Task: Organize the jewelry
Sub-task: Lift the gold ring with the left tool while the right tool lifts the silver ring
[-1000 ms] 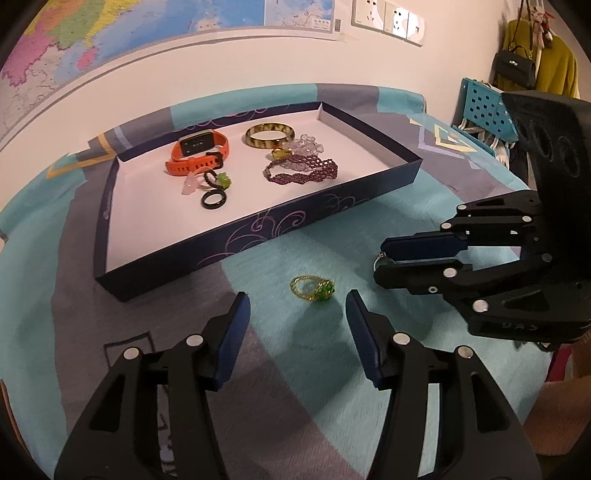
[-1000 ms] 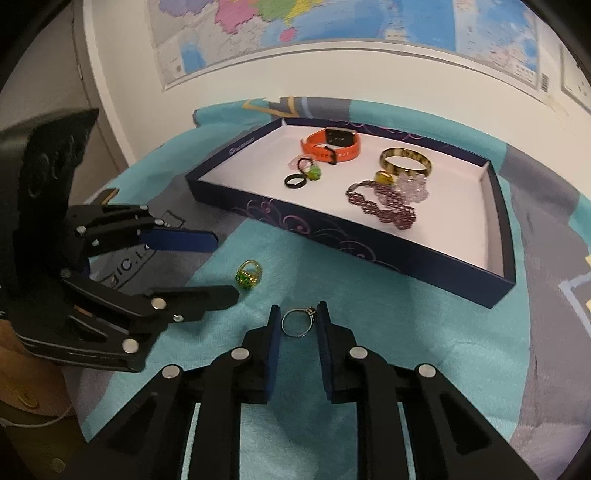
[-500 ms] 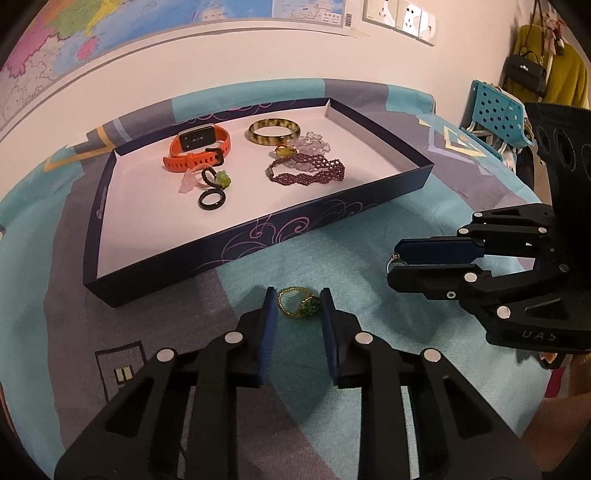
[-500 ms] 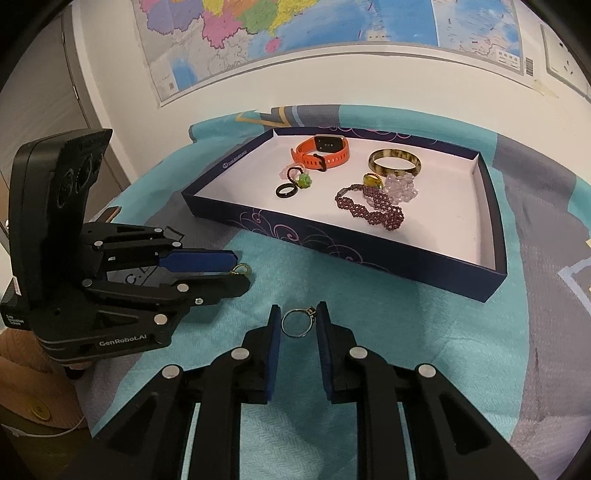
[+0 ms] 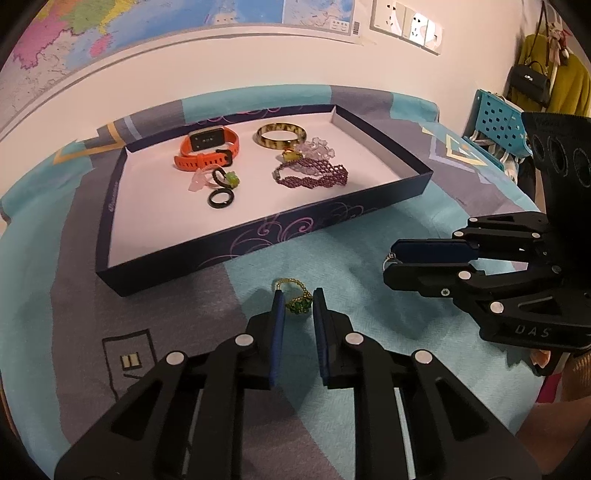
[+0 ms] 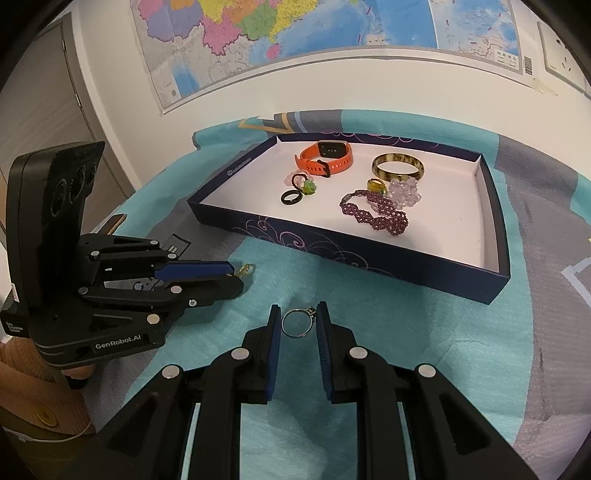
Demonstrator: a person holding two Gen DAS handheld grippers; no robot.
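Left wrist view: my left gripper (image 5: 298, 301), low in the centre of the frame, has just been closing and now clamps a gold ring with a green stone (image 5: 297, 303) between its blue pads, the ring's gold band poking out past the fingertips just above the teal and grey cloth (image 5: 155, 288) that covers the counter. At the right edge my right gripper (image 5: 388, 263) comes in side-on, jaws nearly together, a sliver of silver ring (image 5: 388, 261) showing at the tips. The dark blue tray (image 5: 258, 240) fills the upper middle, holding an orange watch (image 5: 207, 149), a tortoiseshell bangle (image 5: 281, 134), a purple beaded bracelet (image 5: 314, 176) and a black ring (image 5: 220, 198).

Right wrist view: my right gripper (image 6: 297, 320), bottom centre, is clamped on the silver ring (image 6: 295, 323), which stands upright between the pads with its small stone at upper right. At left, the left gripper (image 6: 236, 276) is drawn together, a glint of the gold ring (image 6: 243, 269) at its tip. The tray (image 6: 369, 258) lies just beyond, upper right of centre, with a wall map (image 6: 332, 29) across the top.
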